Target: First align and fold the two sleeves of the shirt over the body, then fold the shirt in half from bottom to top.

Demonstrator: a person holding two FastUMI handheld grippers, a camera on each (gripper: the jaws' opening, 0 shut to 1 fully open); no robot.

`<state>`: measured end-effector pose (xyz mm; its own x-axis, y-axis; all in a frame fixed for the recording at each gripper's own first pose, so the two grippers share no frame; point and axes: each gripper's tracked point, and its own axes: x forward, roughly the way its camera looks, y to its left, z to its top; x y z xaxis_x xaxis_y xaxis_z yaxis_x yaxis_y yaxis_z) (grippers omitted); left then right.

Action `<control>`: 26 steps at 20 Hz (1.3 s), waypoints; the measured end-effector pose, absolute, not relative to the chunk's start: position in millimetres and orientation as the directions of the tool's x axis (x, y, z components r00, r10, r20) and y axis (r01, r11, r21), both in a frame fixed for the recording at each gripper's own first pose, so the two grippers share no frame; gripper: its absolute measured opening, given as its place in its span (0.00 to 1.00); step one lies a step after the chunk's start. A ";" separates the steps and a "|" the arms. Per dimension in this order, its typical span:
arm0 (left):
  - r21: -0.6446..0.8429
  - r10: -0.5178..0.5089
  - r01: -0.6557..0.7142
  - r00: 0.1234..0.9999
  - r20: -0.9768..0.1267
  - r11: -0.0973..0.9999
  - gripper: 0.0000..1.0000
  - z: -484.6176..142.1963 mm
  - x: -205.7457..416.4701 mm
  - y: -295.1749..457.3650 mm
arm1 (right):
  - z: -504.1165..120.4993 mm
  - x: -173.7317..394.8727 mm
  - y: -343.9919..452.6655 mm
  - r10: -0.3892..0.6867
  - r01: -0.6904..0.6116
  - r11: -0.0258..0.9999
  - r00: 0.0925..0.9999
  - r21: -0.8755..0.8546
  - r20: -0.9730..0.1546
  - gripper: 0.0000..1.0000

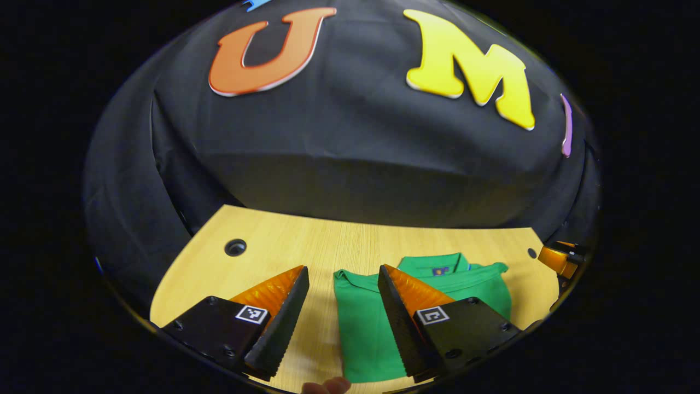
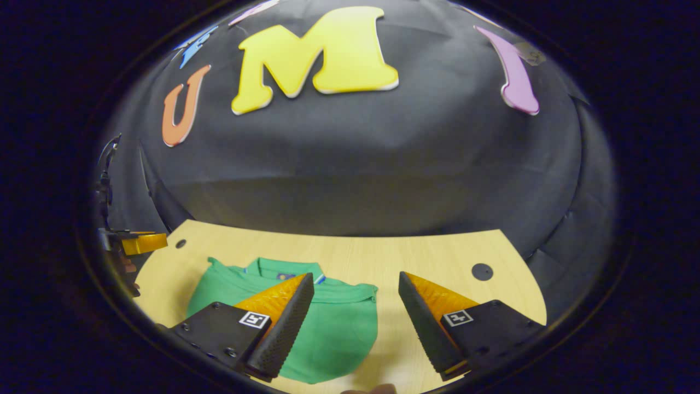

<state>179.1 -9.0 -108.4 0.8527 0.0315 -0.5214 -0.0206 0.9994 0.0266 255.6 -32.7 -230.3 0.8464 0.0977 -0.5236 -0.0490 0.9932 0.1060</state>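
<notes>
Bare table (image 1: pixel 306 241) rings the shirt (image 1: pixel 361 323) (folded) — passable.

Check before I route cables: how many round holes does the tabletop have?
2: one hole near the table's far left corner, another hole near the far right corner. The shirt may hide more.

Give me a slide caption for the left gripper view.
Open left claw hovering over a folded green shirt on the wooden table.

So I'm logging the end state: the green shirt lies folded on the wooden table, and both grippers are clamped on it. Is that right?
Not quite. The green shirt does lie folded on the wooden table, but neither gripper is clamped on it. The left gripper view shows the left gripper open above it, and the right gripper view shows the right gripper open too.
</notes>
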 end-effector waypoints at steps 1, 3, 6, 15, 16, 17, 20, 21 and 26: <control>0.036 0.026 -0.010 0.877 -0.480 0.999 0.84 -80.2 164.1 -12.6 | -204.7 241.5 -32.0 0.091 -0.047 0.994 0.868 0.101 -0.489 0.99; 0.049 0.007 0.013 0.922 -0.387 0.999 0.86 -21.2 134.2 -23.2 | -150.1 208.0 -28.2 0.081 -0.047 0.994 0.909 0.094 -0.409 0.99; 0.078 0.004 0.017 0.965 -0.261 0.997 0.91 47.1 78.7 -32.9 | -81.9 146.0 -14.8 0.082 -0.051 0.993 0.948 0.107 -0.309 0.98; 0.043 0.000 0.006 0.991 -0.131 0.999 0.94 106.1 -87.5 -51.7 | 17.8 -14.2 13.0 0.038 -0.038 0.999 0.999 0.024 -0.035 0.91; 0.042 0.001 0.004 0.992 -0.125 0.999 0.94 104.2 -99.1 -53.2 | 16.2 -25.8 13.8 0.032 -0.031 0.999 0.999 0.030 -0.038 0.98; 0.048 0.007 -0.002 0.993 -0.117 0.999 0.94 102.7 -109.9 -51.1 | 12.5 -38.8 10.7 0.022 -0.020 0.999 0.999 0.042 -0.047 0.91; 0.043 0.011 -0.007 0.994 -0.107 0.999 0.94 100.0 -131.0 -50.0 | -2.1 -70.6 17.4 0.009 -0.003 0.997 0.997 0.071 -0.081 0.91; 0.042 0.002 0.002 0.994 -0.107 0.999 0.94 97.2 -135.8 -52.1 | -8.5 -78.4 18.2 0.008 -0.002 0.998 0.996 0.065 -0.093 0.91; 0.058 -0.020 0.026 0.994 -0.110 0.998 0.85 92.7 -141.5 -59.8 | -11.1 -93.2 34.8 0.042 -0.037 0.998 0.993 0.052 -0.110 0.91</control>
